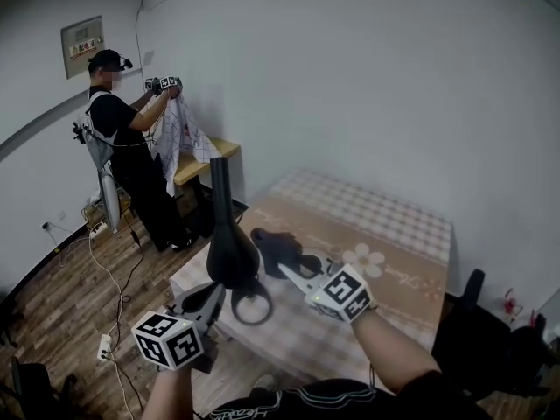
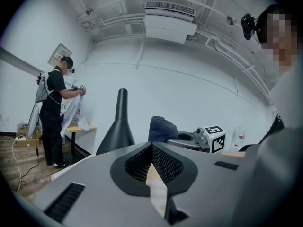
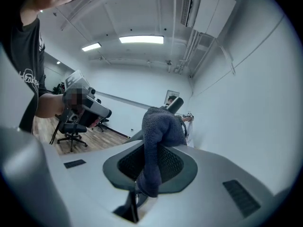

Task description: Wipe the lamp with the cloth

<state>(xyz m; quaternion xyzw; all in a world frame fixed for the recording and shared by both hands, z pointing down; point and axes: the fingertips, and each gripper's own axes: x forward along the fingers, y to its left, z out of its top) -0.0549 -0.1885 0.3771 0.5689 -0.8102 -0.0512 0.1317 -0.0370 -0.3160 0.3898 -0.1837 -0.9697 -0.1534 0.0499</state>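
The table (image 1: 394, 226), under a checked covering, took up the middle of the room. The black lamp (image 1: 229, 245) stood upright near its near-left corner, slim neck pointing to 12 o'clock. The dark cloth (image 1: 278, 247) hung bunched just beside the lamp's bulbous body, at about 3 o'clock of it. The right gripper (image 1: 289, 271) had its 2 jaws clamped on that cloth, a fold drooping between them. The left gripper (image 1: 215, 292) sat at the lamp's 6 o'clock, jaws drawn together on nothing. To wipe well, I'd judge the left should steady the base while the right presses a broad fold flat and strokes along the body.
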